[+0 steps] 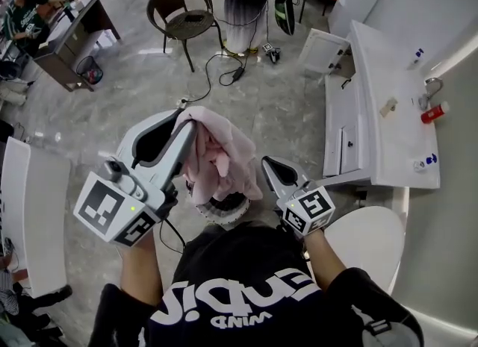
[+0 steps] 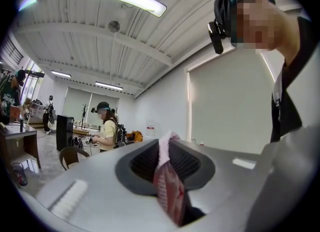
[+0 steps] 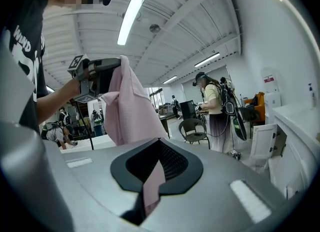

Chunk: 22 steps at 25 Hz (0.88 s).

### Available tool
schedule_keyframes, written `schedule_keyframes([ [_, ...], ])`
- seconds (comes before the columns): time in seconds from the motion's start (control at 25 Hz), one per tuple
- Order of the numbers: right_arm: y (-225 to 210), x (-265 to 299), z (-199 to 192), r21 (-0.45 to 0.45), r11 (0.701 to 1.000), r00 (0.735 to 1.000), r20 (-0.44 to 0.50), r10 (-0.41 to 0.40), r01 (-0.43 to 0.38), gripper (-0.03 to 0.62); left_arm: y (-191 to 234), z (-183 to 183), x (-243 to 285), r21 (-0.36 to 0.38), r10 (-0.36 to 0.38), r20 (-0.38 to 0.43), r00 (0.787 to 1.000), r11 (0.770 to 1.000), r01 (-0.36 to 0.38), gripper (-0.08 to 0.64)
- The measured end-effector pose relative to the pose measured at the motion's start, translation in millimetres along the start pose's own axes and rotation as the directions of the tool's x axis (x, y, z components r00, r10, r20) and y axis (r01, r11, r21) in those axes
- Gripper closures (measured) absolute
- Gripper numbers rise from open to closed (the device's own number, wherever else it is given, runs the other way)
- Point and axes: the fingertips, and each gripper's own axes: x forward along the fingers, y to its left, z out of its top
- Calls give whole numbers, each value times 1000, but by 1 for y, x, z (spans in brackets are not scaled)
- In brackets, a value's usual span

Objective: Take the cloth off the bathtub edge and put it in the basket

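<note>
A pink cloth (image 1: pixel 218 157) hangs in the air between my two grippers, above a dark ribbed basket (image 1: pixel 224 208) that shows under its lower edge. My left gripper (image 1: pixel 181 123) is shut on the cloth's top, and a pink fold (image 2: pixel 170 176) runs between its jaws (image 2: pixel 169 143). My right gripper (image 1: pixel 267 165) is lower and to the right. It is shut on a thin strip of the cloth (image 3: pixel 152 186), pinched between its jaws (image 3: pixel 159 148). In the right gripper view the cloth (image 3: pixel 129 106) drapes down from the left gripper (image 3: pixel 97 79).
A white vanity counter (image 1: pixel 388 136) with a red bottle (image 1: pixel 434 113) runs along the right. A white rounded fixture (image 1: pixel 373 239) lies at lower right and a white slab (image 1: pixel 33 211) at the left. A chair (image 1: pixel 183 13), floor cables (image 1: pixel 224 69) and a standing person (image 1: pixel 243 2) are farther ahead.
</note>
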Motion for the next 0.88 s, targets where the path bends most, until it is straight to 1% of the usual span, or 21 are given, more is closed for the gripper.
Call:
schedule_keyframes([
  [0.08,2,3,-4,7,1000,1000,-5,-10,10,588,3,-7,0,-9,-14,-8,1000,1000,14,502],
  [0.2,-1,6,-8,9,999,999,-9,-37,37,588,6,-18,5,-17,-54,-19,998,998,54,502],
  [0.32,-8,11,-15,19,997,997,1,-71,71,588,7,-35,6,-32,-91,-33,995,995,90,502],
  [0.48,-12,15,-36,31,994,994,5,-105,105,588,12,-70,5,-63,-131,-55,990,990,128,502],
  [0.56,-14,19,-48,38,992,992,-6,-122,122,588,12,-90,5,-77,-150,-78,986,987,144,502],
  [0.72,-8,18,-79,66,985,987,-43,-155,158,588,11,-139,-3,-111,-182,-155,971,980,166,502],
  [0.8,-5,21,-88,71,983,985,-48,-168,171,588,13,-161,-7,-127,-196,-177,964,976,175,502],
  [0.88,-1,20,-94,75,980,982,-58,-181,185,588,9,-180,-9,-161,-223,-191,956,968,194,502],
])
